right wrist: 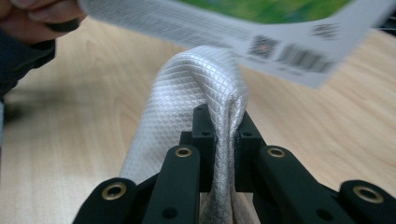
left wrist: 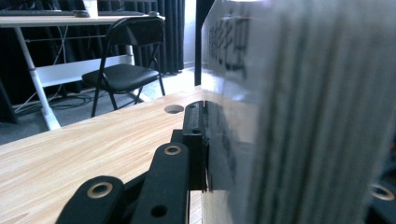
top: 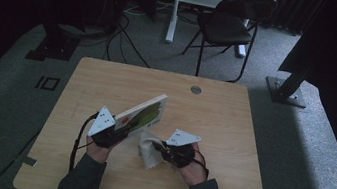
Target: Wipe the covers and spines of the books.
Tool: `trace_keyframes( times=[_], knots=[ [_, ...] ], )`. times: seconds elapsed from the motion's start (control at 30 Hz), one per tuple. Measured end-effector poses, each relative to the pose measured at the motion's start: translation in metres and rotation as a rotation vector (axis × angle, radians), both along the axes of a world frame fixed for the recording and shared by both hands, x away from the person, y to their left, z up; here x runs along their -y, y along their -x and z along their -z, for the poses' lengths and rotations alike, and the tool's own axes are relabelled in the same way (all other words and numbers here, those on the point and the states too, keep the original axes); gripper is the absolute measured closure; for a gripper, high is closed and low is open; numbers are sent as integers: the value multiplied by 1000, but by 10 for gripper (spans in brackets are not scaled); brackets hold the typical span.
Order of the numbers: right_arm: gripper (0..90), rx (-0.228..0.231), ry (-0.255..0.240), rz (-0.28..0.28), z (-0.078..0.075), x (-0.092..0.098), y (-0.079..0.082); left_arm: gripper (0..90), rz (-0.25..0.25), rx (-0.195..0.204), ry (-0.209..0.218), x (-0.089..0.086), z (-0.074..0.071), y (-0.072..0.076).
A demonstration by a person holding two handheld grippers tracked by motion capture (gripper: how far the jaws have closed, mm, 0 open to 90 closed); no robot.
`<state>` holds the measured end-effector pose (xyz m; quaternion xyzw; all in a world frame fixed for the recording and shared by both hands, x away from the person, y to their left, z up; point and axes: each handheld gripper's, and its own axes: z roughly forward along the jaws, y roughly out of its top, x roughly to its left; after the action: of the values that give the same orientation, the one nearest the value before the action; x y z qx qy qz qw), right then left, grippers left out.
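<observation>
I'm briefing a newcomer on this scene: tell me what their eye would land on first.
A thick book is held tilted above the middle of the wooden table, clamped in the left gripper. Just right of it, the right gripper pinches a fold of white waffle-textured cloth close under the book's back cover.

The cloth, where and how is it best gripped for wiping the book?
Probably by a bunched fold, pinched from the person's side, as the right gripper does: the cloth is thin and limp, so a gathered ridge gives the jaws bulk near the book.
</observation>
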<state>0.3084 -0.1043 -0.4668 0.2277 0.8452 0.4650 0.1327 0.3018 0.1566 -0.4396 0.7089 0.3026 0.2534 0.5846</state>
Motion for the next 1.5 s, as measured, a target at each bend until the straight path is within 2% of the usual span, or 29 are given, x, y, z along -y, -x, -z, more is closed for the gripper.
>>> trace_keyframes(
  times=[0.17, 0.5, 0.67, 0.9, 1.4, 1.5],
  knots=[
    [832, 19, -12, 44, -9, 14, -3, 779, -1, 2, -15, 2, 1, 1],
    [832, 42, -17, 92, -17, 31, -10, 779, 2, 11, -62, 6, 3, 3],
    [832, 46, -9, 108, -19, 37, -11, 779, 2, 22, -81, 7, 4, 5],
    [832, 45, -25, 136, -19, 43, -14, 779, 8, 22, -91, 9, 4, 5],
    [832, 69, -54, 190, -30, 58, -19, 779, 0, 63, -175, 20, 8, 11],
    [832, 74, -56, 195, -32, 60, -20, 779, 3, 67, -181, 21, 8, 12]
  ],
)
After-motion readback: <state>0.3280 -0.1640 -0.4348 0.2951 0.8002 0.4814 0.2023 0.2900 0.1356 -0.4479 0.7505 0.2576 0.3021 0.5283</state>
